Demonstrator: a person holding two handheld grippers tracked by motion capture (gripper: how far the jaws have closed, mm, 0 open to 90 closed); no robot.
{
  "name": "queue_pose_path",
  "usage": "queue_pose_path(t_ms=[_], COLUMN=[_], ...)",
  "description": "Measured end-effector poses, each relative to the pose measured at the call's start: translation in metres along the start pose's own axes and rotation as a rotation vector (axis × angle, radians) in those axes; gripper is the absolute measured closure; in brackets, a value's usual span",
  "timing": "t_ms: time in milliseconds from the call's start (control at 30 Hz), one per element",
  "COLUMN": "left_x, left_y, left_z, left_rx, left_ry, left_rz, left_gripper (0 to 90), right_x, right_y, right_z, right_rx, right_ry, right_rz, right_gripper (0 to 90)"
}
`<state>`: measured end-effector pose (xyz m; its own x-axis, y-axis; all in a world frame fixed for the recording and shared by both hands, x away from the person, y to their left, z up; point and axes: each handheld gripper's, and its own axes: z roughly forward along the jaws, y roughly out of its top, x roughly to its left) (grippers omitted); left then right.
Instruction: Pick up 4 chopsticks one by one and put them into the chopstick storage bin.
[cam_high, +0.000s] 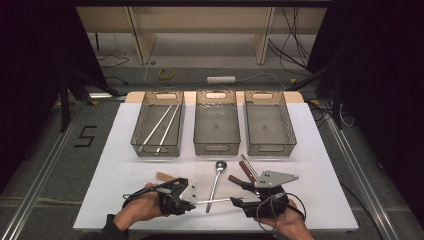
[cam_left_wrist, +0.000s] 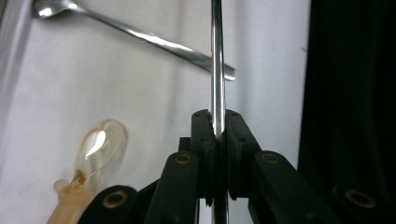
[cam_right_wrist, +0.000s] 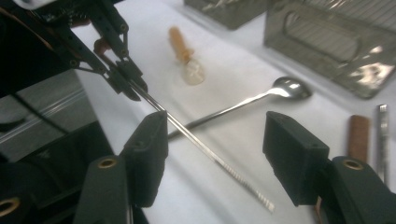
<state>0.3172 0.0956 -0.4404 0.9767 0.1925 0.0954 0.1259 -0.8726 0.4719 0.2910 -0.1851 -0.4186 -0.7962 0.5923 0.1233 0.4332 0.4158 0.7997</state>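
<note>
Bright white table, dark surroundings — glare, soft close-up blur

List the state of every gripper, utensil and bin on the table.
left gripper: shut on thin metal chopstick
right gripper: open, chopstick between its jaws
long steel spoon: lying loose
left clear plastic bin: holds two pale sticks
middle bin: empty
right bin: empty

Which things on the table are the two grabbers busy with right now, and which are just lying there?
In use:
- metal chopstick, clamped in the left gripper
- right gripper, jaws open around the chopstick

Just lying about:
- long metal spoon
- small amber spoon
- brown-handled utensils
- three trays; the left one holds two chopsticks
</note>
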Motion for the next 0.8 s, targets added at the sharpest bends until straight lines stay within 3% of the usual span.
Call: queue_pose_path(t_ms=[133,567,800], left_x=[0.008,0.03,0.044], left_y=[-0.004,-0.017,-0.029], left_z=[-0.003,-0.018,-0.028], left_rx=[-0.016,-0.087,-0.123], left_ry=[0.028,0.058,0.092], left_rz=[-0.077,-0.319,-0.415], left_gripper=[83.3,83.4,83.4], right_x=[-0.005,-0.018,-0.024], right_y=[-0.002,-0.012,-0.016], right_z=[-0.007,-0.015,-0.019], right_rx=[-0.041,-0.033,-0.036], right_ry=[-0.052,-0.1,-0.134], right_rz=[0.025,0.076,0.107], right_gripper=[39.7,39.7,37.8])
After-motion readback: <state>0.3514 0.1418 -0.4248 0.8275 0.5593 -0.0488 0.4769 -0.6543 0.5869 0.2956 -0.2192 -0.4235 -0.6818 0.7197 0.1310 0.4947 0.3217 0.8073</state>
